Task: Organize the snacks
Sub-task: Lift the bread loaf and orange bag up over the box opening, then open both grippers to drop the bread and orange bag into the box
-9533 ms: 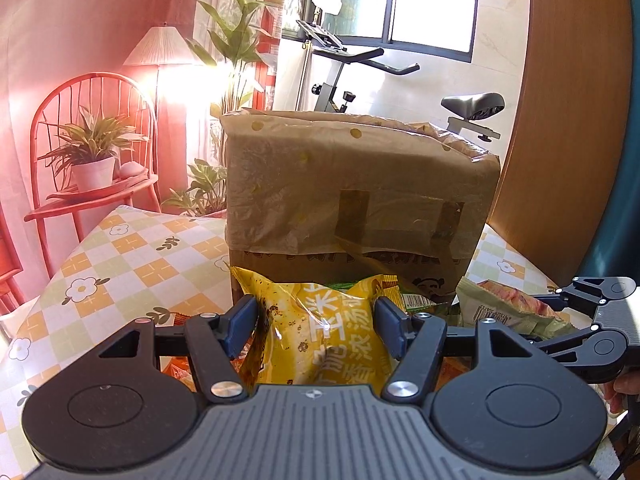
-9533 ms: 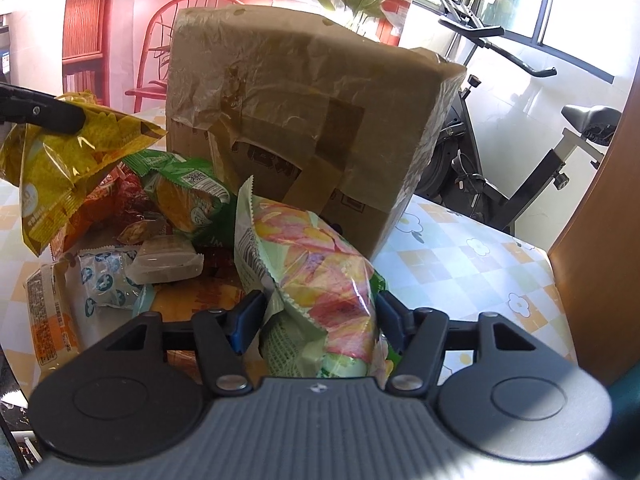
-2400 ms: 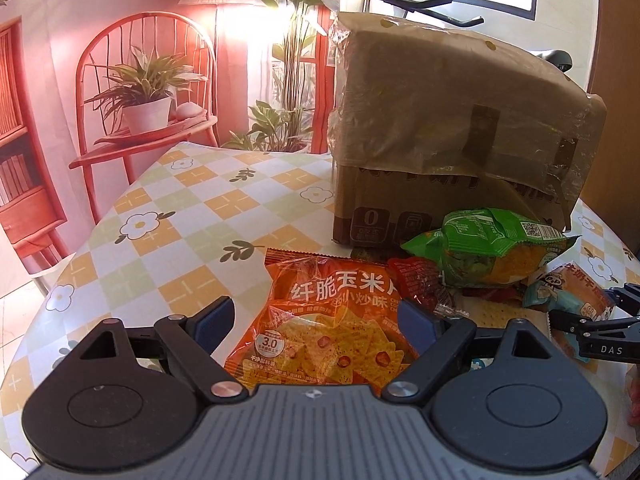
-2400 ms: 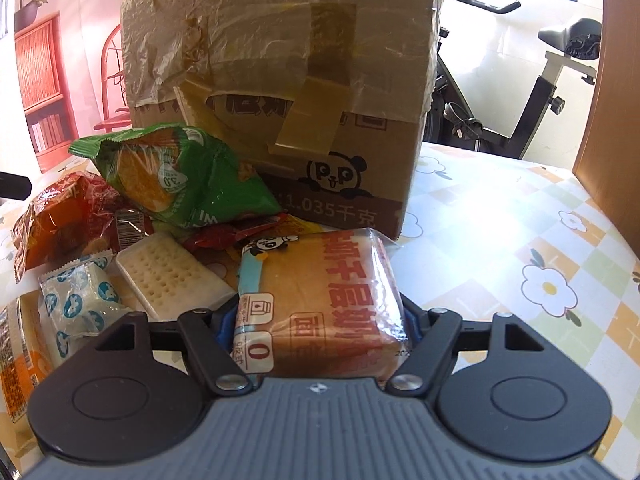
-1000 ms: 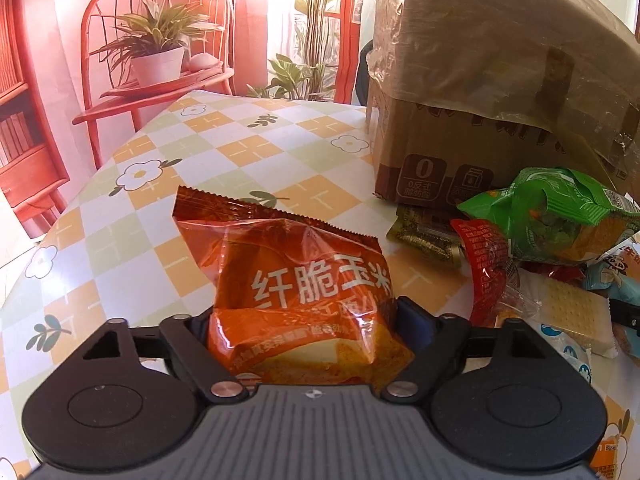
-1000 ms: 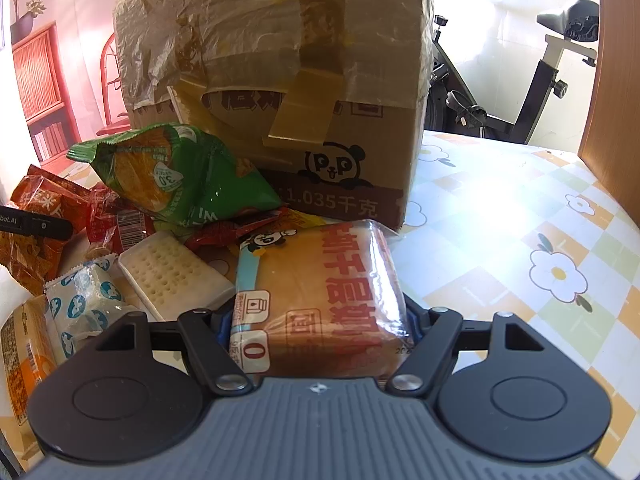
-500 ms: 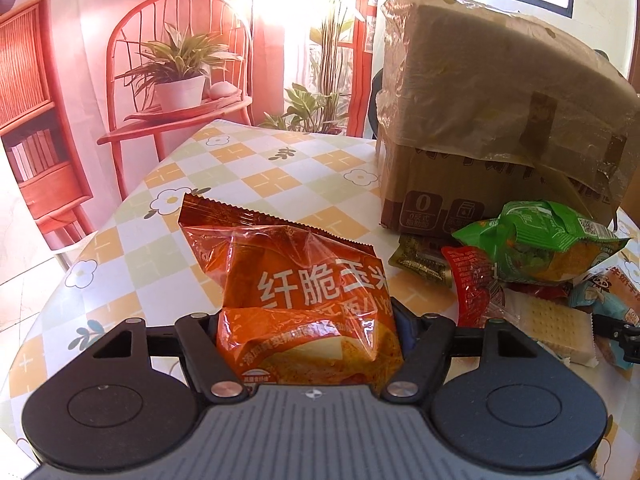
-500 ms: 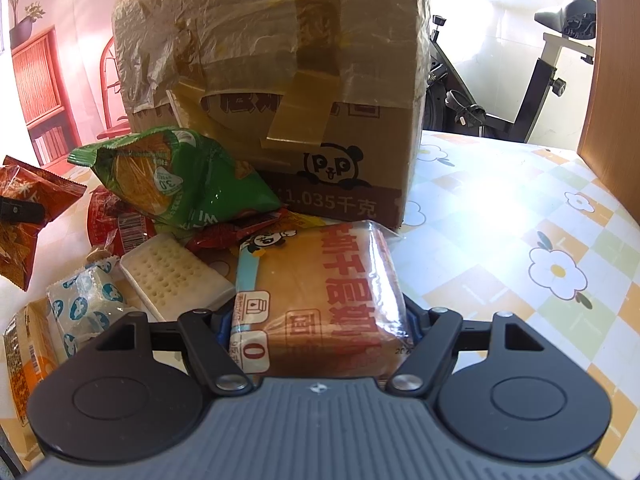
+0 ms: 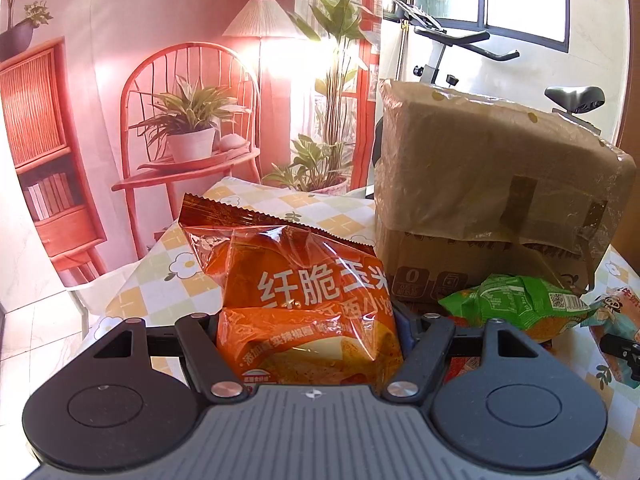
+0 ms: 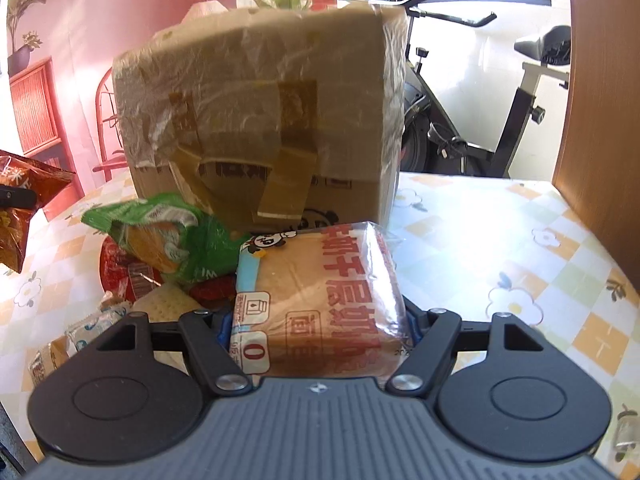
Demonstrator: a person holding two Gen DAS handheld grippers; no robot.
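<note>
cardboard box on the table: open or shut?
Cannot tell. The cardboard box is wrapped in plastic film and taped on its visible sides; its top is out of view.

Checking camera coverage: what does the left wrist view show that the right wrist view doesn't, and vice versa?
Left wrist only: the left gripper shut on the crinkly orange chip bag, seen front-on with its white lettering, and the potted plant on the red chair.

Right wrist only: the right gripper shut on the clear-wrapped loaf of bread, the pale perforated cracker pack, and bare checked tablecloth to the right.

Both: the tape-patched cardboard box, the green snack bag, the exercise bike.
</note>
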